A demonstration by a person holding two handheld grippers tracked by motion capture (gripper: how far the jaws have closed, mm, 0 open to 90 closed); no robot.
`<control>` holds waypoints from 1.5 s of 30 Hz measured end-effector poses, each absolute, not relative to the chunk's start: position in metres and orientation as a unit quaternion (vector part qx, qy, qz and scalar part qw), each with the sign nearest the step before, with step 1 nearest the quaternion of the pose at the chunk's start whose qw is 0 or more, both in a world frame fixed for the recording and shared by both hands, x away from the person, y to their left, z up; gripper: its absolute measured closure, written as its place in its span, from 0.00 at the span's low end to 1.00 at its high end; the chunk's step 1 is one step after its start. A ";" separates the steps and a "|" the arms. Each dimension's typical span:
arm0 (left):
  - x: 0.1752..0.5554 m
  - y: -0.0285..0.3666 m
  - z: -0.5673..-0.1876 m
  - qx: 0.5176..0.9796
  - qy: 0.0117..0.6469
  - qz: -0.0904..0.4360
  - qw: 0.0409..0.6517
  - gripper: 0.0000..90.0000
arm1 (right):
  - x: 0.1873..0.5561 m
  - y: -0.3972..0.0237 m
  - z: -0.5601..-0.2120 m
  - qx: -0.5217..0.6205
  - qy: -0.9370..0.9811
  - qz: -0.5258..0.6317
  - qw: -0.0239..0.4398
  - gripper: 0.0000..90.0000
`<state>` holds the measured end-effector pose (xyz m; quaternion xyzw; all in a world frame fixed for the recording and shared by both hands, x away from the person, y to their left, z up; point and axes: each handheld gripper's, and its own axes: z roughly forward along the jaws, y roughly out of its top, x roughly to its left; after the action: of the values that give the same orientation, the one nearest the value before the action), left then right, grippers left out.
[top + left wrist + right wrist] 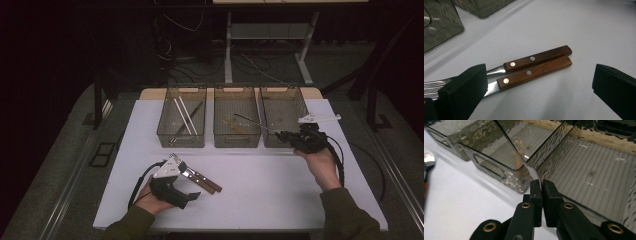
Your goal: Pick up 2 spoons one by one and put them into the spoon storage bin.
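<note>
A white table (pixel 260 195) is set in a dark room, and no writing can be read anywhere. Nearest, the left gripper (pixel 539 82) is held wide open over two wooden-handled utensils (pixel 534 66), whose metal ends are hidden behind one jaw. Farther off, the right gripper (pixel 541 185) is clamped on a thin metal utensil (pixel 509 143) at the corner of the right bin (pixel 284 112); its far end cannot be made out over the middle bin (pixel 237 120).

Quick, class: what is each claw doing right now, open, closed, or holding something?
Left claw: open, holding nothing, above two wooden-handled utensils.
Right claw: closed on a thin metal utensil beside the bins.
</note>
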<state>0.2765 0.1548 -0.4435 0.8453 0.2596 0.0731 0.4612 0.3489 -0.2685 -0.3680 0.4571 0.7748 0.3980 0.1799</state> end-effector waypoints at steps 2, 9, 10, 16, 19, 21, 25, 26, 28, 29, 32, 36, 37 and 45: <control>0.276 0.155 -0.444 0.845 0.259 0.073 0.461 0.00 | 0.353 -0.265 -0.367 0.458 0.774 0.395 0.186 0.97; 0.276 0.155 -0.443 0.845 0.258 0.073 0.462 0.00 | 0.373 -0.249 -0.360 0.469 0.770 0.390 0.188 0.97; 0.276 0.155 -0.443 0.845 0.258 0.073 0.463 0.00 | 0.375 -0.247 -0.360 0.470 0.770 0.388 0.190 0.97; 0.276 0.154 -0.443 0.846 0.255 0.073 0.463 0.00 | 0.391 -0.229 -0.354 0.480 0.774 0.369 0.189 0.97; 0.276 0.154 -0.443 0.845 0.254 0.073 0.464 0.00 | 0.399 -0.221 -0.352 0.481 0.775 0.364 0.188 0.97; 0.276 0.154 -0.443 0.845 0.253 0.072 0.465 0.00 | 0.404 -0.216 -0.352 0.485 0.774 0.360 0.188 0.97; 0.275 0.153 -0.443 0.844 0.254 0.071 0.468 0.00 | 0.415 -0.209 -0.354 0.490 0.776 0.349 0.188 0.97; 0.275 0.153 -0.443 0.844 0.253 0.071 0.467 0.00 | 0.418 -0.207 -0.354 0.493 0.776 0.344 0.190 0.97; 0.275 0.153 -0.443 0.844 0.253 0.071 0.468 0.00 | 0.423 -0.203 -0.355 0.497 0.777 0.336 0.192 0.97; 0.275 0.153 -0.443 0.844 0.253 0.071 0.468 0.00 | 0.426 -0.201 -0.355 0.498 0.778 0.330 0.196 0.97; 0.275 0.153 -0.443 0.844 0.252 0.070 0.469 0.00 | 0.433 -0.196 -0.356 0.502 0.779 0.321 0.198 0.97; 0.275 0.153 -0.442 0.844 0.250 0.070 0.469 0.00 | 0.441 -0.188 -0.357 0.506 0.779 0.308 0.204 0.96; 0.276 0.154 -0.442 0.847 0.247 0.071 0.466 0.00 | 0.443 -0.186 -0.358 0.505 0.781 0.305 0.203 0.96; 0.275 0.153 -0.442 0.846 0.247 0.070 0.468 0.00 | 0.451 -0.171 -0.362 0.502 0.788 0.290 0.206 0.96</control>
<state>0.2754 0.1535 -0.4418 0.8456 0.2468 0.0701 0.4680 0.4513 -0.1711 -0.3621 0.5015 0.7884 0.2904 0.2061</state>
